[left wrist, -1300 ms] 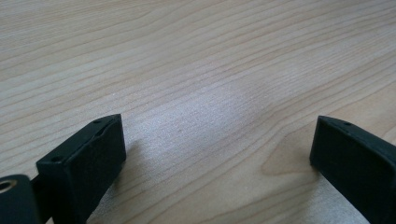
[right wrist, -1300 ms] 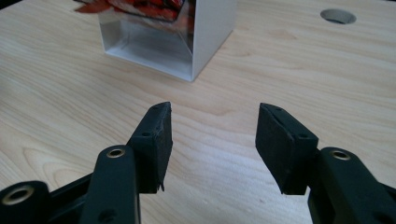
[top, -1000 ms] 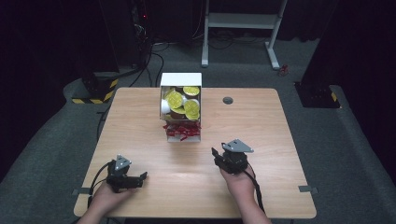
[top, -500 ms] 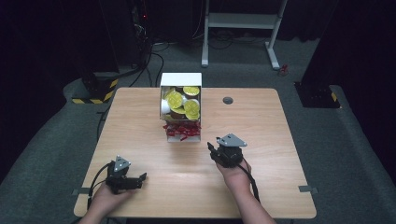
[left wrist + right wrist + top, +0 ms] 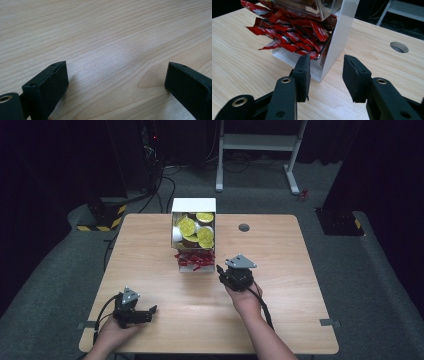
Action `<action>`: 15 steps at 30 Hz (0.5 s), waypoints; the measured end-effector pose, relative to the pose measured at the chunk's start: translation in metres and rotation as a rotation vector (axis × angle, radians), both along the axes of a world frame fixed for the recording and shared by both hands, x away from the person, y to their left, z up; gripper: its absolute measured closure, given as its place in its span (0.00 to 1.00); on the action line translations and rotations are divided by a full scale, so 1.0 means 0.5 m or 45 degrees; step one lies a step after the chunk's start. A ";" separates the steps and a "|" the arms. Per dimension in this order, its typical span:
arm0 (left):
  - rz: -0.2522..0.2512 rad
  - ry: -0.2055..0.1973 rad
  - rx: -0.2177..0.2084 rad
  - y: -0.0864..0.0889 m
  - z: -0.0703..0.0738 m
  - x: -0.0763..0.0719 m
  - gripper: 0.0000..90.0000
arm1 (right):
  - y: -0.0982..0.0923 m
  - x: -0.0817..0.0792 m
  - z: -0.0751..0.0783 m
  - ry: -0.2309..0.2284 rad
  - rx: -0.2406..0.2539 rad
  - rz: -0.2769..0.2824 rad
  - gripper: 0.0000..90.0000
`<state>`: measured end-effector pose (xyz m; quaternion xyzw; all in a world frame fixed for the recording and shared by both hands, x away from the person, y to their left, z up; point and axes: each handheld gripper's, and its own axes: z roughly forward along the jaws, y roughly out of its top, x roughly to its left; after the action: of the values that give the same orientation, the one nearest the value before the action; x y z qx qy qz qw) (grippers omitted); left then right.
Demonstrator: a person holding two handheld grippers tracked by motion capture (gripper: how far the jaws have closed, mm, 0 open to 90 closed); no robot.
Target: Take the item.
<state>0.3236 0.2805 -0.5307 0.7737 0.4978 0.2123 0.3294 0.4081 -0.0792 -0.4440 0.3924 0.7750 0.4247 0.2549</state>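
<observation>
Red sachets (image 5: 195, 260), heaped in the open lower bay of a white dispenser box (image 5: 194, 205) near the 12 o'clock edge of the counter (image 5: 300, 310), spilling a little over the bay's front lip. Long axes mixed. In the right gripper view, most of the sachets (image 5: 292, 32) slanting from 10 toward 4 o'clock, ends fanned toward the camera.

Key relation: heap at about 10 o'clock from the right tongs (image 5: 222, 270) in the high view, near but not touching. In the right gripper view, heap at 11 o'clock of the right tongs (image 5: 327, 62), with the box's near corner wall (image 5: 339, 37) dead ahead at 12 o'clock, so probably a swing toward 11 needed before any pinch.

Right tongs partly parted, pads bare, nothing gripped. Left tongs (image 5: 150, 310) spread wide and empty over bare wood (image 5: 116, 72), resting toward the counter's 7 o'clock corner, box at 1 o'clock and well apart; right hand clearly the nearer.

Counts: one box; sachets too tangled to number, well over a dozen; gold-lidded cups (image 5: 197, 227) in the upper bay, at least four lids seen; one cable hole (image 5: 244, 227) at 2 o'clock of the box; two tongs.
</observation>
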 end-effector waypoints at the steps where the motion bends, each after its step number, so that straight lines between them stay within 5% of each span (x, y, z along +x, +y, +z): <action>1: 0.000 0.000 0.000 0.000 0.000 0.000 0.06 | 0.002 0.002 0.002 -0.004 -0.007 0.001 0.64; 15: -0.004 0.000 -0.001 0.000 0.000 0.001 0.06 | 0.035 0.037 0.013 0.006 -0.030 0.026 0.64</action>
<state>0.3240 0.2806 -0.5307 0.7744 0.4966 0.2116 0.3301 0.4266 -0.0616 -0.4376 0.3827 0.7844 0.4172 0.2533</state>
